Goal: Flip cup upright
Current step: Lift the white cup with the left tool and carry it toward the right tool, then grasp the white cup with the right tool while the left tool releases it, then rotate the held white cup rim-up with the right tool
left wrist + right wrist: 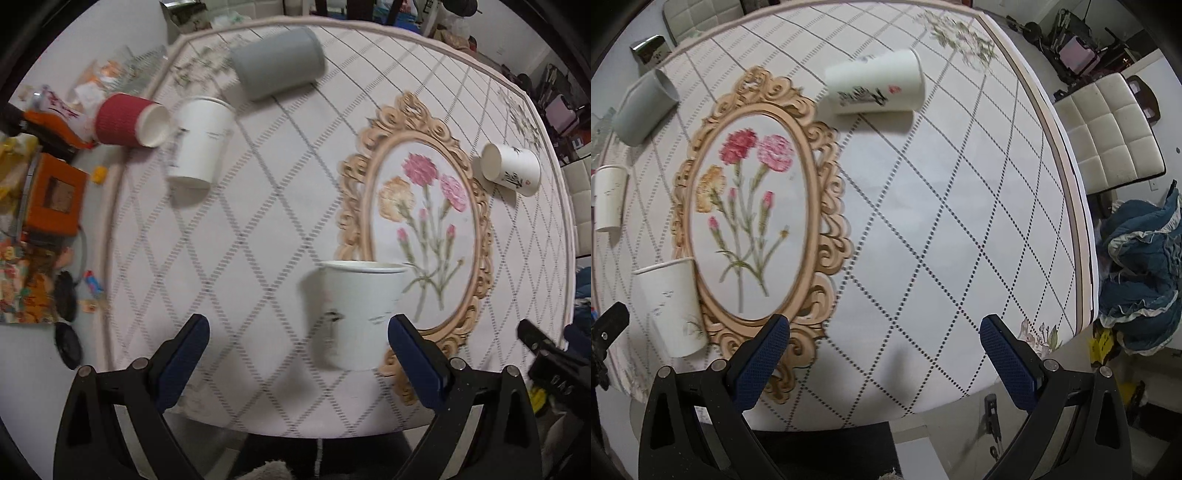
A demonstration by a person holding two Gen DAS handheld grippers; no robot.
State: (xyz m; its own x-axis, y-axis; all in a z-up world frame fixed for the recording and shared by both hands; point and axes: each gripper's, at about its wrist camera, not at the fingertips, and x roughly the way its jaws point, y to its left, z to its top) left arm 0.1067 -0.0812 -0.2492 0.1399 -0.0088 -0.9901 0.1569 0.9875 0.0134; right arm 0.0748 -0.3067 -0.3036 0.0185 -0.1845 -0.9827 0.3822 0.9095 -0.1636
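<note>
so the left gripper [297, 341] is hanging over the near edge of the table [280, 229] with its jaws spread wide, and a white paper cup [360, 314] is standing upright just ahead of it, nearer the right finger, nothing gripping it. the right gripper [884, 339] is also sitting wide open over bare tablecloth, holding nothing. another printed white cup [873, 86] is lying on its side further back, plus a grey cup [279, 62] and red cup [131, 120] lying tipped over too.
</note>
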